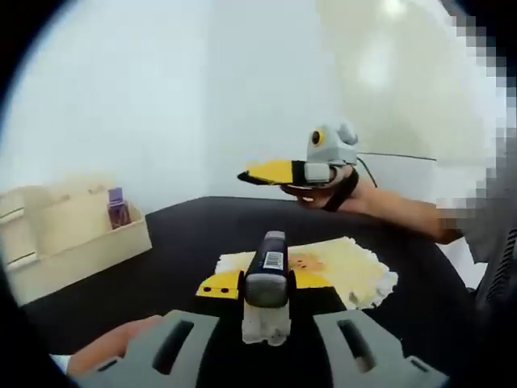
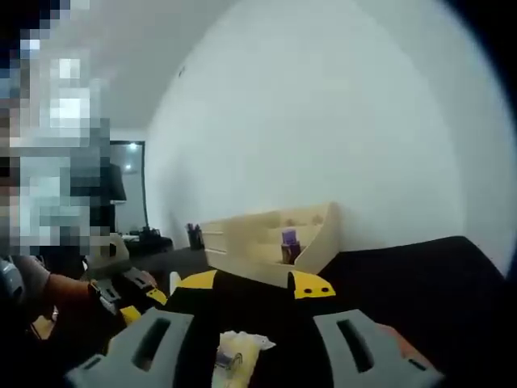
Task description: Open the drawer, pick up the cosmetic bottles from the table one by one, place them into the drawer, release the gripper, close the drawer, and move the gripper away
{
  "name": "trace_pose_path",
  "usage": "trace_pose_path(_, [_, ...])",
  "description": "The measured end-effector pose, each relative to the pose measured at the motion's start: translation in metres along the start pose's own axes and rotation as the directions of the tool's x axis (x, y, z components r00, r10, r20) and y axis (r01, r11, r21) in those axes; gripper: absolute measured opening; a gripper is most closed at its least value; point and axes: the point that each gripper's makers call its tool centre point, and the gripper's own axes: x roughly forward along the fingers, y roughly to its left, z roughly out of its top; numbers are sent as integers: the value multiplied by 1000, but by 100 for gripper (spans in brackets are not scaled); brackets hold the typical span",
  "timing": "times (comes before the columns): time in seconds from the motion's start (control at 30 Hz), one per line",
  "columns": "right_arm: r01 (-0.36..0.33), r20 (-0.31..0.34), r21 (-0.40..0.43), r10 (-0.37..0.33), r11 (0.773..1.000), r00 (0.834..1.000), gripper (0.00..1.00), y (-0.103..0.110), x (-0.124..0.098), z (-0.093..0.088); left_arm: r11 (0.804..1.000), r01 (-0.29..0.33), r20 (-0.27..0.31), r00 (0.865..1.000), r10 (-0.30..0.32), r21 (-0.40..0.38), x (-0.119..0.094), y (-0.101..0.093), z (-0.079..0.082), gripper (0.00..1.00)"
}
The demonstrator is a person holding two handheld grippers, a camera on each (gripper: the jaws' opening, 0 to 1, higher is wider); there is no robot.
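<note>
Left gripper [image 1: 267, 284] fingers are clamping a cosmetic bottle [image 1: 266, 279]; right gripper [image 2: 250, 284] fingers are standing wide. Next, carrying it to the wooden organizer [image 1: 73, 234].

white wall [image 2: 323, 121], black table [image 1: 202, 234]

Ahead of you the black table [image 1: 194, 234] carries a pale yellow cloth [image 1: 347, 267] with a frayed edge, lying near the table's middle. Behind the table stands a plain white wall [image 1: 161, 89]. In the right gripper view you can see a dark doorway [image 2: 129, 182] at the far left, with a dark shelf [image 2: 153, 241] of small, blurred items below it, beyond the table's far edge.
</note>
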Motion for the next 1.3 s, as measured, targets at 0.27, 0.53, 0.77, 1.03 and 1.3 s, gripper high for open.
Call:
trace_pose_path(0.27, [5, -4, 0, -5, 1000, 1000, 29, -1, 0, 0, 995, -98, -5, 995, 98, -25, -9, 31, -1, 16])
trace_pose_path(0.53, [9, -6, -3, -9, 1000, 1000, 29, -2, 0, -1, 970, -232, -29, 973, 230, -68, -18, 65, -7, 16])
trace_pose_path(0.77, [12, -11, -6, -12, 1000, 1000, 29, -2, 0, -3, 936, -343, -44, 939, 341, -79, -31, 89, -10, 16])
trace_pose_path(1.03, [12, -17, -11, -12, 1000, 1000, 29, -1, 1, -4, 900, -423, -66, 906, 418, -107, -41, 109, -14, 16])
trace_pose_path(1.3, [8, -13, -4, -8, 1000, 1000, 29, -2, 0, -3, 888, -437, -105, 899, 425, -145, -40, 122, -23, 17])
